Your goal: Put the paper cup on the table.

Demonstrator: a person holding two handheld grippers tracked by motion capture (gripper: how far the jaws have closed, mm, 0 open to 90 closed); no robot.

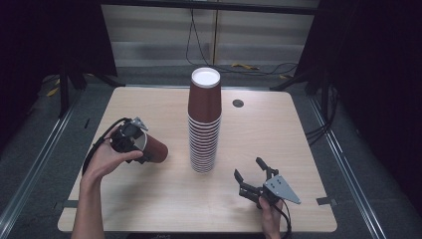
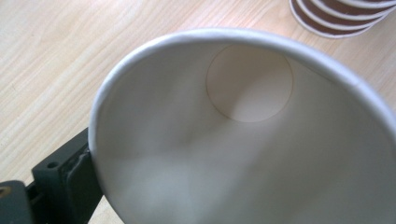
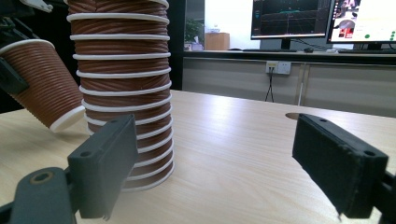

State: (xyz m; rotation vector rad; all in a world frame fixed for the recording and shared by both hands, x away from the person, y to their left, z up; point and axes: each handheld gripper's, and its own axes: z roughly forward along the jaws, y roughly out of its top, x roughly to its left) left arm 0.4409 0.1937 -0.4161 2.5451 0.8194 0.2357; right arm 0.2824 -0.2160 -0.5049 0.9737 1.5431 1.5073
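A tall stack of brown ribbed paper cups, upside down with white rims, stands at the table's middle. My left gripper is shut on a single brown cup, held tilted above the table left of the stack. The left gripper view looks into that cup's white inside, with one black finger against its outer wall. The stack's lowest rims lie just beyond. My right gripper rests low near the front right, open with nothing between its jaws. From it I see the stack and the tilted cup.
A round cable hole sits in the wooden table behind the stack. Dark curtains and floor cables surround the table. A counter with monitors lies beyond the far edge.
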